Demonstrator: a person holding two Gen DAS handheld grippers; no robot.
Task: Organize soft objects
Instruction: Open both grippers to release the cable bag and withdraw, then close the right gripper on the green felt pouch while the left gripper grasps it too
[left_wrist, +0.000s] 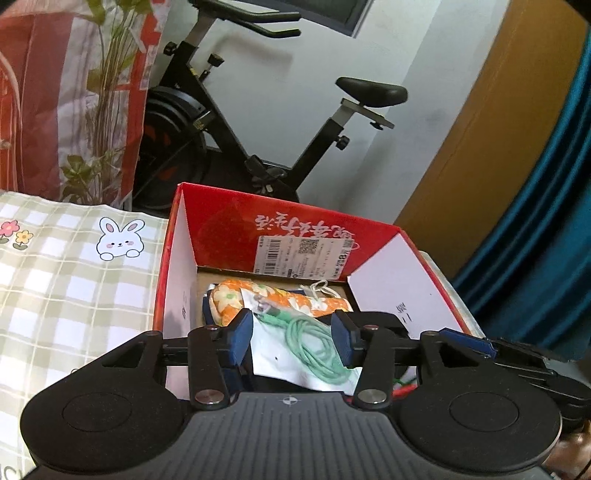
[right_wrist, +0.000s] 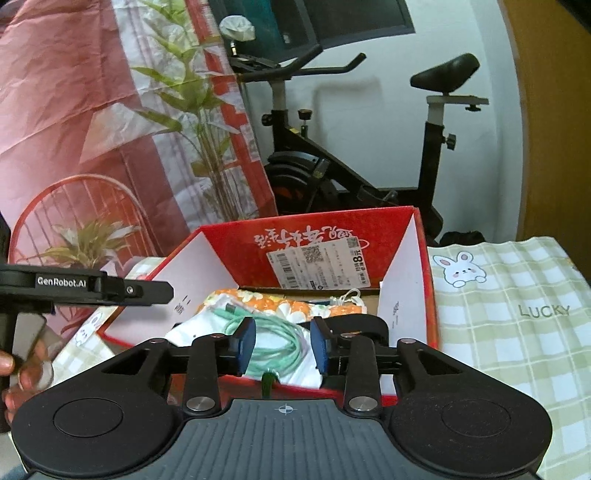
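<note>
A checked green-and-white cloth (right_wrist: 517, 332), printed with a cartoon rabbit and the word LUCKY, covers the surface on which an open red cardboard box (left_wrist: 229, 229) stands, with a black exercise bike (left_wrist: 229, 122) against the white wall beyond it and a red-patterned plastic sheet with a leafy plant (right_wrist: 192, 96) at the far left. A shipping label (right_wrist: 321, 266) is stuck to the box's far inner wall. Inside the box, an orange flower-print cloth bundle (left_wrist: 280, 301) lies toward the far side; nearer the cameras, a white pouch (left_wrist: 291, 358) rests in the box with a coiled mint-green cable (left_wrist: 314, 347) on top of it. The left gripper (left_wrist: 291, 338) hovers over the near edge of the box, its blue pads parted and clear of the pouch and cable seen between them. The right gripper (right_wrist: 282, 341) hangs over the same pouch, its jaws likewise released and touching nothing. In the right wrist view, the left gripper's black arm, marked GenRobot.AI, crosses the left edge, with a person's hand (right_wrist: 22, 373) on its grip.
</note>
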